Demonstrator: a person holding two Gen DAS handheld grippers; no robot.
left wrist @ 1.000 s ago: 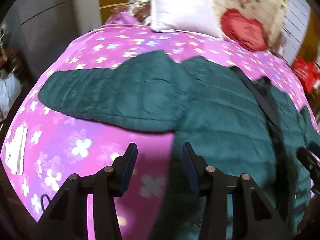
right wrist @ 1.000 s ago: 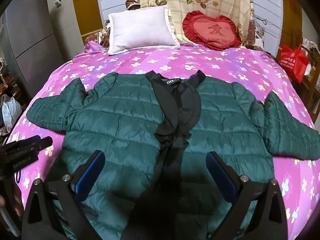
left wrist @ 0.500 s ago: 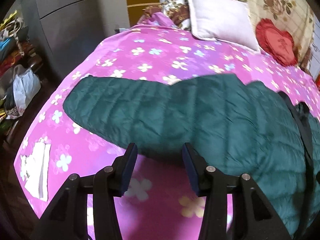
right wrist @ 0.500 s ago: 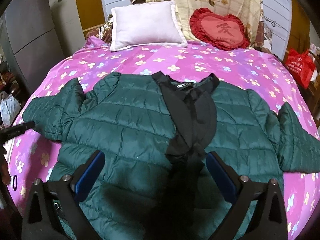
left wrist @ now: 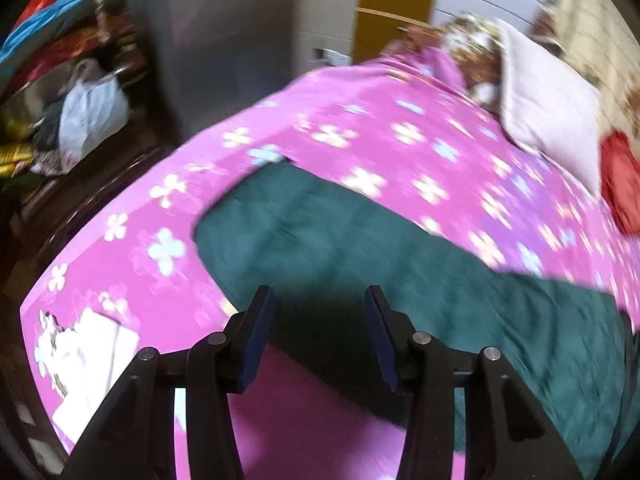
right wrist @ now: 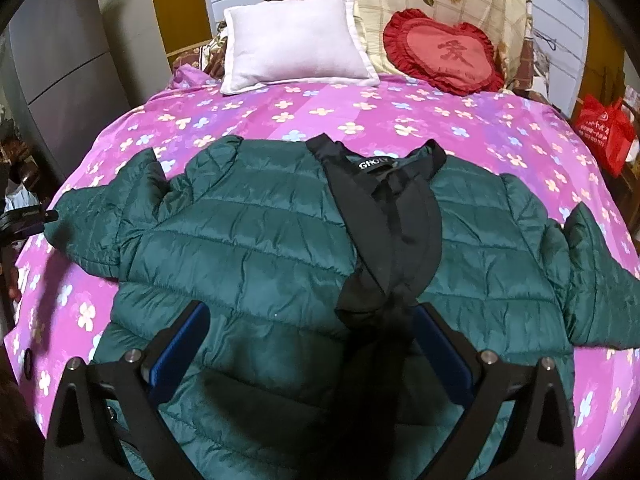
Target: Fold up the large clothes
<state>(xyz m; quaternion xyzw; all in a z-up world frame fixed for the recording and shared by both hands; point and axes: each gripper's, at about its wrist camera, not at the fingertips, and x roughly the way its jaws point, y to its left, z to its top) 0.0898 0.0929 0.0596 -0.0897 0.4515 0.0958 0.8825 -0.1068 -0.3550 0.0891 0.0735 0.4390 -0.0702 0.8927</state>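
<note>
Sleeve [left wrist: 304, 232] of jacket [right wrist: 256, 248] lies just beyond left gripper [left wrist: 316, 322] (jaws parted, empty).

The left tool [left wrist: 318, 334] has black plastic arms with round silver screws and two flat dark blue pads. The right tool [right wrist: 310, 354] is built the same, with brighter blue pads [right wrist: 180, 350] and silver screws on its black arms.

Jacket [right wrist: 256, 240] spread flat on bed [right wrist: 460, 120].
Sleeves out left and right; pillow [right wrist: 292, 40] and cushion [right wrist: 444, 54] behind the collar.
</note>
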